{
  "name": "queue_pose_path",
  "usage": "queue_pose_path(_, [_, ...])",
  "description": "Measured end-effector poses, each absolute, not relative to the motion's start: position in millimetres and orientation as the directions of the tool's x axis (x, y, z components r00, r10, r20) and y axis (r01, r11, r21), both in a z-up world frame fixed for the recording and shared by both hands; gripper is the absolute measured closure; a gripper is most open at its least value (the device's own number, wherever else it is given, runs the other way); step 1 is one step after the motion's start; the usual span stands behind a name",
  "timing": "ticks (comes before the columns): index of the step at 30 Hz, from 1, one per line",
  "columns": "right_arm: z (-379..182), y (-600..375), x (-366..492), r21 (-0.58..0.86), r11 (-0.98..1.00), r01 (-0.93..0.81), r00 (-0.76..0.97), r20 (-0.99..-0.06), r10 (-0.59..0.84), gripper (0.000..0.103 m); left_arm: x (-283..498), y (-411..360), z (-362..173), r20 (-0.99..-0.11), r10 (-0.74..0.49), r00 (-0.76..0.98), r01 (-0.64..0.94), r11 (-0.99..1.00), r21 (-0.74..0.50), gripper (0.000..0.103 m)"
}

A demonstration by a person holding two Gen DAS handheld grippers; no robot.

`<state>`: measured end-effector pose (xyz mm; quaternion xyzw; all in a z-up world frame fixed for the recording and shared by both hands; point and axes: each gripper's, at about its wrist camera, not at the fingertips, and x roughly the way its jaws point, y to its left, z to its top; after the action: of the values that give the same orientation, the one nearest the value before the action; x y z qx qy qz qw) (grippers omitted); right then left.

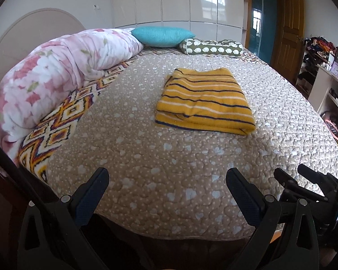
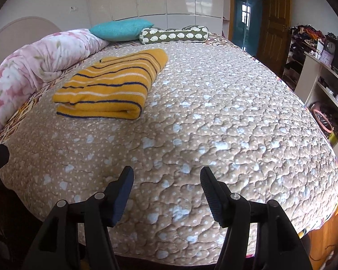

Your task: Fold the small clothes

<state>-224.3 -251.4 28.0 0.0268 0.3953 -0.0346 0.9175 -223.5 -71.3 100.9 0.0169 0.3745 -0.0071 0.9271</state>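
So the mustard-yellow knitted garment with navy and white stripes (image 1: 205, 101) is sitting folded into a tidy rectangle in the middle of the left-wrist frame, on the beige quilted bedspread with pale heart shapes (image 1: 146, 157). In the right-wrist view it's in the upper left. Looks like the folding is pretty much done, judging by how neat the stack is.

Both tools are empty. The left gripper (image 1: 167, 180) has its fingers spread wide at the bottom of the frame, and the right gripper (image 2: 166, 177) is spread apart too, nothing between them. Both hang near the bed's edge, well apart from the garment.

What could go wrong, I reckon: if either one reaches back in to tweak it, a finger could snag the loose knit and drag the top layer off, undoing the fold. The near-left corner looks a bit puffy with layers peeking out, so it might spring open. Pinching could also grab the soft bedspread along with it.
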Motion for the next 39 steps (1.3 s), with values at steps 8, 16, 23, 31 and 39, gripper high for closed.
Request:
queue_pose_path(8, [24, -250, -223, 0.005, 0.996, 0.085, 0.676, -0.735, -0.054, 0.036, -219, -71, 95, -0.721, -0.019, 0.693, 0.038, 0.999, 0.011, 0.0])
queue_pose_path(16, [20, -254, -220, -0.001, 0.996, 0.091, 0.661, -0.748, -0.062, 0.036, -217, -72, 90, -0.74, -0.033, 0.672, 0.048, 0.999, -0.001, 0.0])
queue_pose_path(23, [17, -255, -219, -0.009, 0.996, 0.09, 0.658, -0.75, -0.067, 0.036, -215, -72, 86, -0.753, -0.048, 0.656, 0.059, 0.998, -0.012, 0.0])
queue_pose_path(31, [14, -257, -218, -0.017, 0.996, 0.092, 0.655, -0.752, -0.073, 0.034, -214, -72, 81, -0.766, -0.065, 0.639, 0.069, 0.997, -0.027, 0.0])
queue_pose_path(39, [13, -257, -218, -0.023, 0.996, 0.087, 0.652, -0.754, -0.074, 0.032, -211, -69, 74, -0.786, -0.077, 0.614, 0.065, 0.997, -0.047, 0.0])
